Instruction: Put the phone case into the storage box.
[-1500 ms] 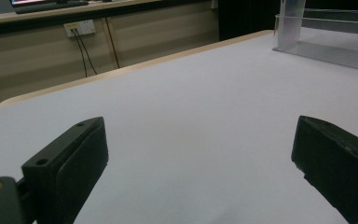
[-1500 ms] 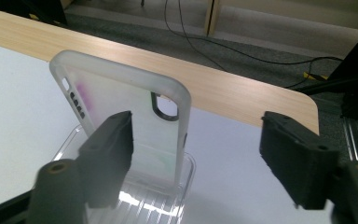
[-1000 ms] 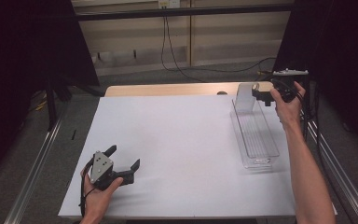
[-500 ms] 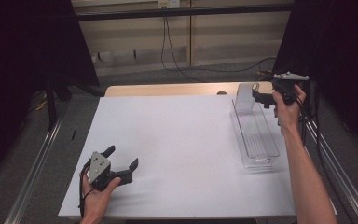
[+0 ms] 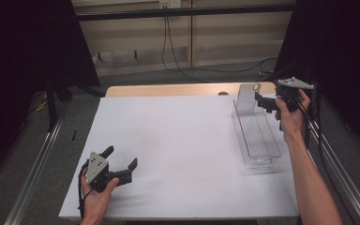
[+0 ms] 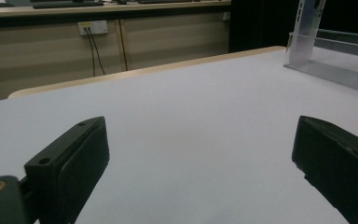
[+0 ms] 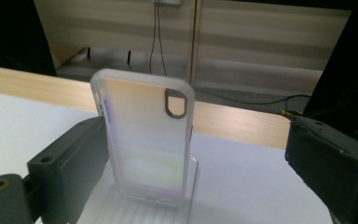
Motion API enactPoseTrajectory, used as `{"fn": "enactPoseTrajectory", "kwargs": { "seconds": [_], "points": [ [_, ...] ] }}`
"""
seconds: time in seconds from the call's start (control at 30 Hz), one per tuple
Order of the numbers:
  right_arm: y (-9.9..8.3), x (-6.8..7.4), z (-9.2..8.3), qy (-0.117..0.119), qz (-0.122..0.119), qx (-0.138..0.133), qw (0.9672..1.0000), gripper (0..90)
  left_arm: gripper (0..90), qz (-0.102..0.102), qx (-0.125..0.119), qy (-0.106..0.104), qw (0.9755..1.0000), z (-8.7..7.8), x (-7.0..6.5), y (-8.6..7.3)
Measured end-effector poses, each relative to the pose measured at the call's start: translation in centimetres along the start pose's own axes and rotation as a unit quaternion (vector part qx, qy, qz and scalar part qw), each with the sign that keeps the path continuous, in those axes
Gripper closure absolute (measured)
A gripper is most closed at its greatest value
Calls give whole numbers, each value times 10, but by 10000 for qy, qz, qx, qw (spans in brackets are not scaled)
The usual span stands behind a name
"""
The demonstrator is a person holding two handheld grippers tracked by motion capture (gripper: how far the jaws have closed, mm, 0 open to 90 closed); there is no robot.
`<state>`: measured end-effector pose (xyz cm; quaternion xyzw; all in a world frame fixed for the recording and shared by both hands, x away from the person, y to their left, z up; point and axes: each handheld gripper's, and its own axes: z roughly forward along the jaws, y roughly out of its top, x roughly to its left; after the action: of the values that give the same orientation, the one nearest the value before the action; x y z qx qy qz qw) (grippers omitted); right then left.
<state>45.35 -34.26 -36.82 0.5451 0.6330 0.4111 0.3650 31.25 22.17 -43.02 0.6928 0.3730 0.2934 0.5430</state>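
right gripper [image 7: 193, 154]: jaws wide apart, holding nothing, straddling the phone case [image 7: 144, 135] | case: upright at far end of clear tray [image 5: 258, 140], right of frame; likely light, thin, flexible, slippery, so pinch its long side edges | left gripper [image 5: 122, 164]: agape, empty, lower left

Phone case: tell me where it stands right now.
In the high view the phone case stands upright at the far end of the clear tray, on the table's right side, just left of the right hand-held gripper, whose jaws are open.
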Motion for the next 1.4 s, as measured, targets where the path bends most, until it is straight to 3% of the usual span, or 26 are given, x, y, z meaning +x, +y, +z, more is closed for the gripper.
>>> {"fn": "enactPoseTrajectory", "kwargs": {
  "seconds": [0.17, 0.37, 0.43, 0.53, 0.83, 1.13, 1.4],
  "points": [
    [-4, 7, -2, 159, 62, -354, 9992, 55, 39, -3, -41, 35, 10000, -2, 5, 0],
    [-5, 13, -12, 151, -65, -428, 9989, 47, 37, -29, -104, 60, 9999, -6, 6, 0],
    [-7, 15, -18, 199, 21, -421, 9989, 43, 35, -17, -121, 17, 9999, -6, 5, 1],
    [-12, 17, -25, 228, 27, -617, 9978, 48, 34, -11, -190, -57, 9998, -8, 4, 1],
    [-20, 18, -42, 359, 31, -697, 9969, 30, 36, -26, -177, -4, 9998, -14, 7, -1],
    [-29, 17, -65, 419, 93, -803, 9958, 33, 35, -24, -162, -90, 9998, -15, 3, -2],
    [-42, 22, -77, 416, -26, -814, 9958, 9, 33, -21, -146, -110, 9998, -14, 0, -2]
  ]
}}
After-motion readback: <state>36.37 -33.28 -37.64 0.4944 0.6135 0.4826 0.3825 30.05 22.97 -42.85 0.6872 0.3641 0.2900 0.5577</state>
